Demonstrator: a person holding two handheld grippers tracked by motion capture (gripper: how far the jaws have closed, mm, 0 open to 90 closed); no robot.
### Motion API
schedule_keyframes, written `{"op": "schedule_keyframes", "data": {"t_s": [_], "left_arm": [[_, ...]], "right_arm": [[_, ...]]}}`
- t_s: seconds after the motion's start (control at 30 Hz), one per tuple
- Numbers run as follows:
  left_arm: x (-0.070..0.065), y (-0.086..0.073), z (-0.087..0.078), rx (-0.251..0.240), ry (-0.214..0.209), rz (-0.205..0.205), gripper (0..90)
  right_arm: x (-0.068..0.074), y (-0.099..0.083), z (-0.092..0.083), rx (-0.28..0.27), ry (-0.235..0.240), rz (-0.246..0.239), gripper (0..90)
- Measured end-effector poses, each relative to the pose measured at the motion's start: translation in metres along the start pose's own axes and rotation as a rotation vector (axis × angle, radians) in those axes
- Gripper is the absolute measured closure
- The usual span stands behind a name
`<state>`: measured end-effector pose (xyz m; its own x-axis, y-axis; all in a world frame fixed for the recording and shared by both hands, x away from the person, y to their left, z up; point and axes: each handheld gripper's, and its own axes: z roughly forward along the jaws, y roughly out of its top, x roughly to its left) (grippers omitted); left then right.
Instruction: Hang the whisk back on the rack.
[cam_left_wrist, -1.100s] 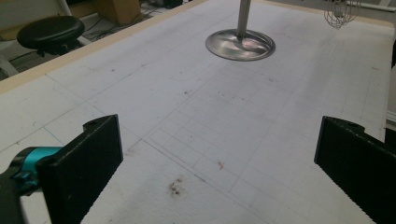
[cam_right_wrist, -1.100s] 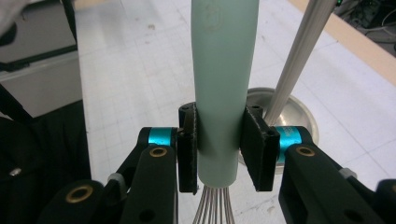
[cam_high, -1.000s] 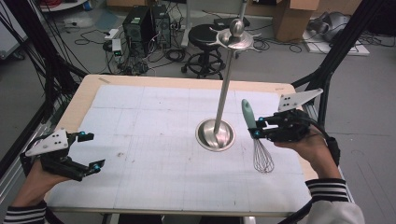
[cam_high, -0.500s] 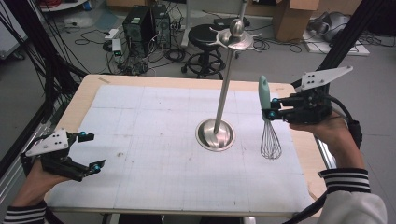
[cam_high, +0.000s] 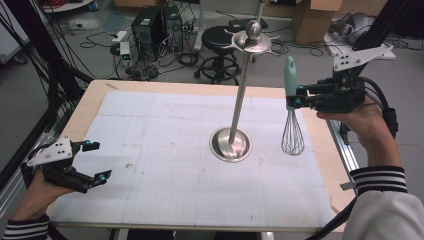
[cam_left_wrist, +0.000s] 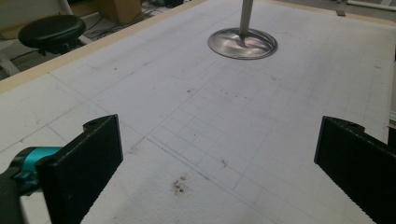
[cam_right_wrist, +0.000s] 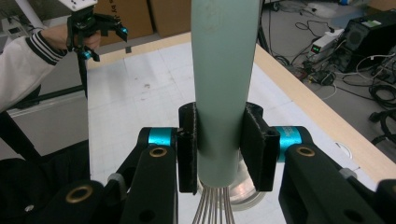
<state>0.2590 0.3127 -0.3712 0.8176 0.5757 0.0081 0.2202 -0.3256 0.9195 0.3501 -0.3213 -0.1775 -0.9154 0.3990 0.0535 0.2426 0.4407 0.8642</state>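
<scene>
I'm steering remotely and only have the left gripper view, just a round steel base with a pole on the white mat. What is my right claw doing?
Observer: The right claw is shut on the pale green handle of a steel wire whisk, held upright with the wires down.
Operator: Is the whisk resting on the mat?
Observer: I cannot tell for sure; in the high view its wires hang low over the white gridded mat, to the right of the round steel base.
Operator: What's on top of that pole?
Observer: A steel ring of short hooks capped with a ball; nothing hangs on it.
</scene>
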Motion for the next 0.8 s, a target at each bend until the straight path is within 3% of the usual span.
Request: {"op": "schedule_keyframes", "data": {"t_s": [0.17, 0.8], "left_arm": [[0.000, 0.000, 0.001, 0.003, -0.001, 0.002, 1.7], [0.002, 0.000, -0.001, -0.003, -0.003, 0.000, 1.7]], "right_arm": [[-0.002, 0.009, 0.002, 0.001, -0.014, -0.012, 69.5], [-0.010, 0.019, 0.024, 0.000, 0.020, -0.010, 69.5]]}}
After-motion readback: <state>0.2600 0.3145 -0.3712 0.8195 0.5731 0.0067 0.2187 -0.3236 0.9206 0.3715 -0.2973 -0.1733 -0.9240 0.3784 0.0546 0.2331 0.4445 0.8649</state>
